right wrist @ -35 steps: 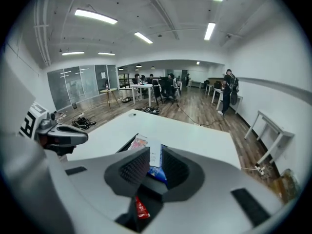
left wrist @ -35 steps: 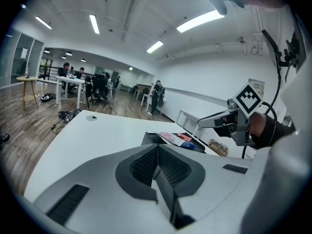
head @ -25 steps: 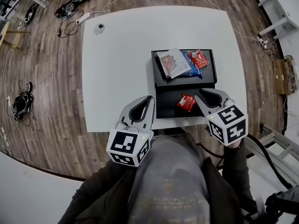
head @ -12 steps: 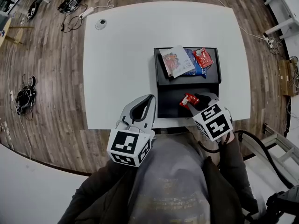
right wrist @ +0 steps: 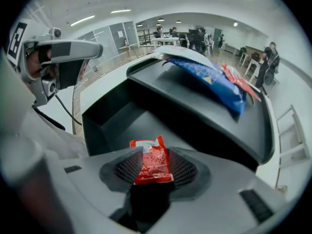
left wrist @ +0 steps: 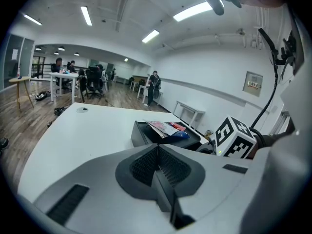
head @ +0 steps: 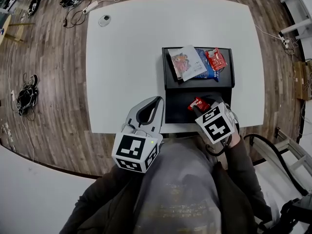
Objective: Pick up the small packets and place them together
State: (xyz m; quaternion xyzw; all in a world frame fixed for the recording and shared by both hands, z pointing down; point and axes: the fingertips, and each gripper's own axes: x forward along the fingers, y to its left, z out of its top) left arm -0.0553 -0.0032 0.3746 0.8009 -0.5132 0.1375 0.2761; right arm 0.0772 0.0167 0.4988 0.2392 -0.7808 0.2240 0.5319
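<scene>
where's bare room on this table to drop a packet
Bare: the white table left of the black tray, back to the round disc at the far left corner, and behind it. Crowded: the tray's raised far half, piled with a white packet, blue packet and red packet. A small red packet is at its near well.

I am standing at a white table (head: 126, 57) on a wood floor (head: 53, 116) with cables (head: 25, 100) lying about; strip lights (left wrist: 195, 11) are glowing overhead, desks (left wrist: 61, 76) are sitting far back.
</scene>
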